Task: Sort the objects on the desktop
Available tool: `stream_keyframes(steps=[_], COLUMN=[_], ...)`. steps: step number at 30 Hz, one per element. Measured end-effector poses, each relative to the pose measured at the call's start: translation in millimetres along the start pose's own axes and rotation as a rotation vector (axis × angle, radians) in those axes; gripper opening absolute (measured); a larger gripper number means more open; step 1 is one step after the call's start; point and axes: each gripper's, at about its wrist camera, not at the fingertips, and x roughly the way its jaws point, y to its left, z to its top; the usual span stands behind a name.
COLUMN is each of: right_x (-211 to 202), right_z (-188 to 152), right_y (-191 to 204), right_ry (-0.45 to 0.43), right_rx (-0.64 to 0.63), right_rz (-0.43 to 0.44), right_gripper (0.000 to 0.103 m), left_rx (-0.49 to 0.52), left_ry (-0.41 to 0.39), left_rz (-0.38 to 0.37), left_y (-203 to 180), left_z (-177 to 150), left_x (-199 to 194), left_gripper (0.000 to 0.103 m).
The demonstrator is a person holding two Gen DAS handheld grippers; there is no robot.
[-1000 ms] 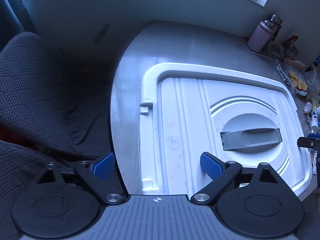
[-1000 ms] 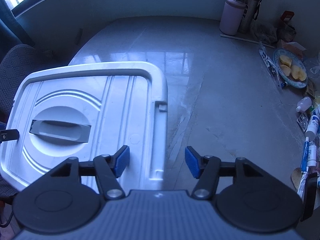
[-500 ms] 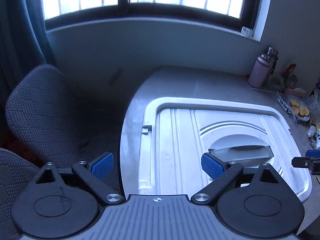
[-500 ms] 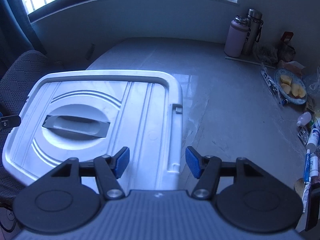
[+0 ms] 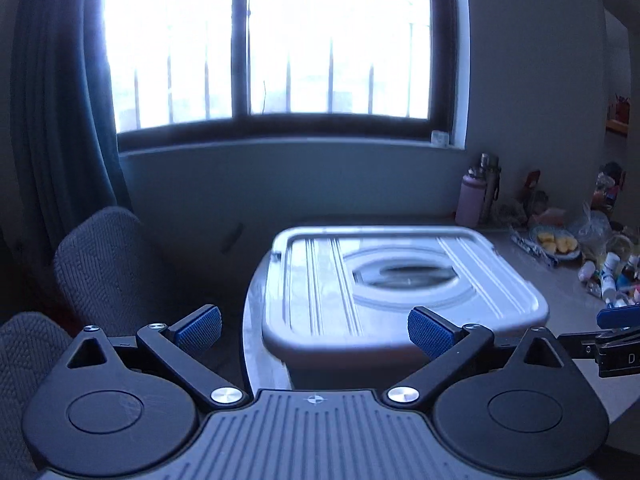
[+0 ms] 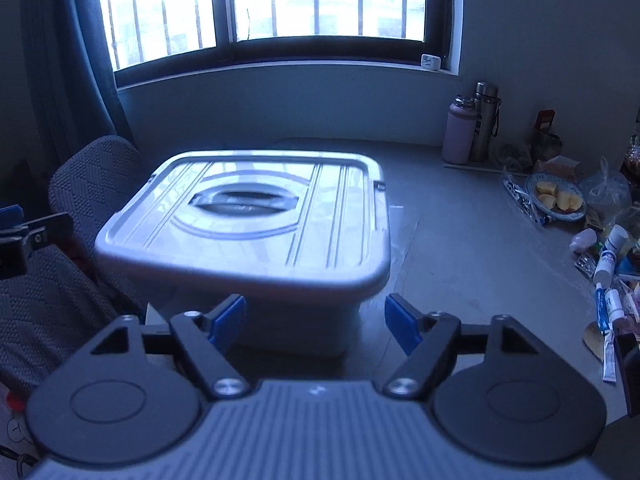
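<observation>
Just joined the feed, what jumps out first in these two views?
A big white lidded storage box dominates the table's left end, straight ahead of both open tools. Behind it glares a bright barred window. Along the table's right edge sits clutter: two flasks, a fruit plate, and tubes.

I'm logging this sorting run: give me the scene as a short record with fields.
surface: grey table
main item: lidded white storage box, lid on
left claw: open, empty
right claw: open, empty, jaws just widened
right side of table: plate of fruit, tubes and small bottles
back of table: two flasks
</observation>
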Motion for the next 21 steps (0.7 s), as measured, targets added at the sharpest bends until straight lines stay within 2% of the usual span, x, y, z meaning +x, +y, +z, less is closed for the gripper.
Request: stream_keyframes(steps=[3,6,8,16,18,21], right_x=[-9.4,-13.6,-14.8,-4.8,-2.2,1.2], right_z=[-33.7,-63.8,-82.2,-139.8,-149.6,-163.2], right_y=[8.0,17.8,22.3,25.1,25.1,22.3], right_ry=[0.015,-0.003,-0.024,-0.103,-0.120,-0.135], right_rx=[0.012,-0.015,-0.019,0.023,0.021,0.035], right_rz=[-0.005,-0.014,-0.013,-0.003,-0.012,-0.010], right_gripper=[0.077,0.077,0.077,0.077,0.077,0.077], left_rx=[-0.053,-0.149,-0.172,-0.104,-0.066,-0.022], left_ry=[0.078,0.065,0.060,0.020,0.008,0.026], left_rz=[0.003,0.061,0.099,0.113,0.138,0.136], left_y=[-4.3,-2.3,1.7,-16.8,-20.6,-27.9], left_z=[-36.4,-74.7,-98.9,-165.2,-169.8,-180.6], left_x=[-3.3,-10.9,-9.5,-9.9,-16.2,-8.6], left_gripper=[0.101,0.101,0.101,0.101,0.101,0.101])
